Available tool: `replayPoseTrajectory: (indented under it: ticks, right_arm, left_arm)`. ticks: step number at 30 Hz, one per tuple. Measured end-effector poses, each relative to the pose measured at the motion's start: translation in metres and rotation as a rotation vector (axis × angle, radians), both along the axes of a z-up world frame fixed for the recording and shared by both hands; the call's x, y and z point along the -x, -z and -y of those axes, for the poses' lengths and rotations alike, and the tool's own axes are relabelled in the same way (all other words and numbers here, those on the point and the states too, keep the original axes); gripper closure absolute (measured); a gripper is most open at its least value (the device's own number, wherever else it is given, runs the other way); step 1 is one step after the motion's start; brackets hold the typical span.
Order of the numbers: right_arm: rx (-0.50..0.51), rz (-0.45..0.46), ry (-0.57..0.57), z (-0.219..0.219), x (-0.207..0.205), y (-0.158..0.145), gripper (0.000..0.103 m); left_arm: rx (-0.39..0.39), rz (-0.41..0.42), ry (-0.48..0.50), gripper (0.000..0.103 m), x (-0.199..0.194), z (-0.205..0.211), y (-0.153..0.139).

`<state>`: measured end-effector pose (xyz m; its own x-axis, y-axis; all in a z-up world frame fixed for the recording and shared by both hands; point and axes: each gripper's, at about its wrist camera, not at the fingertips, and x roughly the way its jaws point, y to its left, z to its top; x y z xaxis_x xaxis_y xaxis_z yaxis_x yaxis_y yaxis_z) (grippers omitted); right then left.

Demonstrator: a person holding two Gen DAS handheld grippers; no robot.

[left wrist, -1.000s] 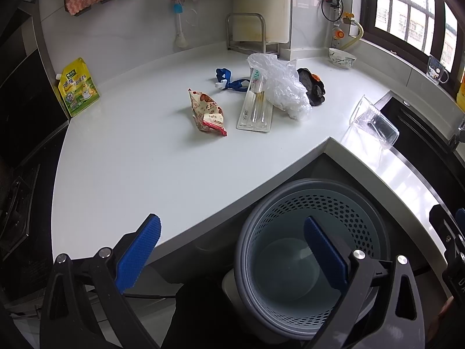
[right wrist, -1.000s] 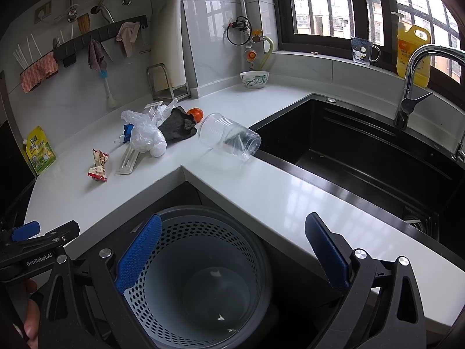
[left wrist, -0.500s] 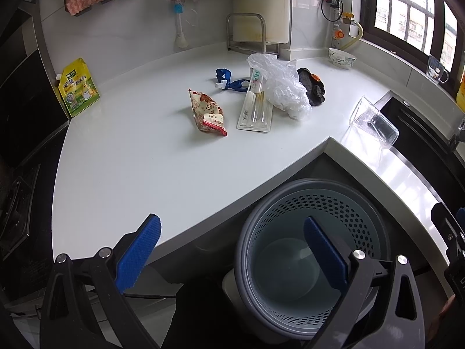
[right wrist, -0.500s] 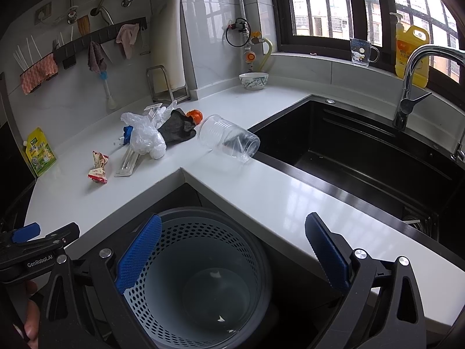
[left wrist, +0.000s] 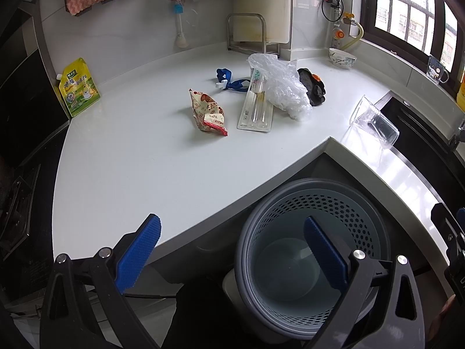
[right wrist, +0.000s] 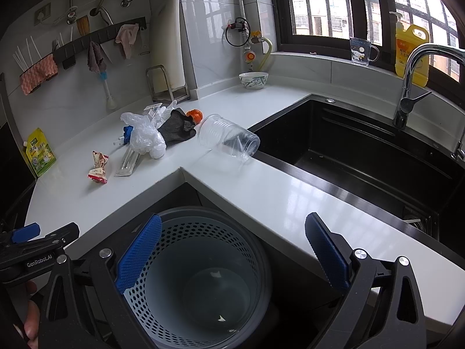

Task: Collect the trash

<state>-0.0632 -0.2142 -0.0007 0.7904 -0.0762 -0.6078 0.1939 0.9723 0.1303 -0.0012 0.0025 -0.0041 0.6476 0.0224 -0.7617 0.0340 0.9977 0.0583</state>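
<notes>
Trash lies on the white counter (left wrist: 139,157): a red snack wrapper (left wrist: 208,113), a flat clear blister pack (left wrist: 255,107), a crumpled clear plastic bag (left wrist: 283,85), a blue strap (left wrist: 229,81), a dark cloth (left wrist: 312,85) and a tipped clear plastic cup (left wrist: 373,122). A grey perforated bin (left wrist: 314,250) stands on the floor in the counter's inner corner. My left gripper (left wrist: 232,250) is open and empty above the bin's left rim. My right gripper (right wrist: 232,250) is open and empty above the bin (right wrist: 200,276). The cup (right wrist: 228,138), bag (right wrist: 145,136) and wrapper (right wrist: 98,168) also show there.
A black sink (right wrist: 363,157) with a chrome tap (right wrist: 412,87) lies to the right. A yellow-green pouch (left wrist: 78,87) leans at the far left by the black hob (left wrist: 17,203). A bowl (right wrist: 253,80) and a cutting-board rack (right wrist: 168,87) stand at the back wall.
</notes>
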Motion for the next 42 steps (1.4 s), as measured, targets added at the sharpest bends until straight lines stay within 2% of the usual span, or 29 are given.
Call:
replayPoseTrajectory:
  ticks: [28, 42]
  right_arm:
    - [0.0, -0.002, -0.003, -0.002, -0.002, -0.001, 0.009]
    - [0.01, -0.04, 0.0, -0.004, -0.009, 0.011, 0.009]
  left_arm:
    - [0.001, 0.005, 0.0, 0.006, 0.001, -0.001, -0.006]
    - [0.016, 0.001, -0.006, 0.006, -0.001, -0.005, -0.003]
